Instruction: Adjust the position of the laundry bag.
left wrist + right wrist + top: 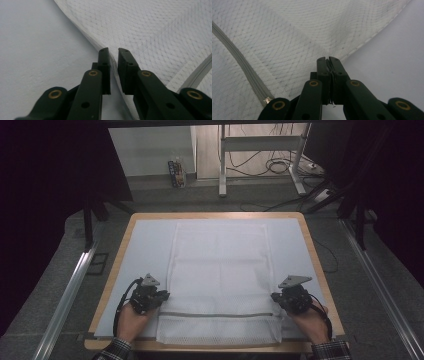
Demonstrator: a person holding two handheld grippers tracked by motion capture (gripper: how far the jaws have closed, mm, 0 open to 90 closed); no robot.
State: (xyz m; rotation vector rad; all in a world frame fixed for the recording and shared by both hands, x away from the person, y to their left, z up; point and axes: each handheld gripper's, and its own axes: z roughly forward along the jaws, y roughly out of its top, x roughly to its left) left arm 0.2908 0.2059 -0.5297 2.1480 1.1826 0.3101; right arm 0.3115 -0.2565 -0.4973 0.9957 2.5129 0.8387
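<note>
A white mesh bag (220, 280) is lying flat on the pale sheet (145, 245) covering the table (115, 270), its zipper (215, 314) running across near you. Your left gripper (113, 53) is straddling the bag's left edge, jaws slightly apart. Your right gripper (328, 61) is pinching the bag's right edge, jaws clamped.

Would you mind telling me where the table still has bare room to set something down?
Two bare strips of the pale mat flank the mesh laundry bag: one between its left edge and the table's left rim, one on its right. The near corners are crowded by the left hand-held gripper and right hand-held gripper.
</note>
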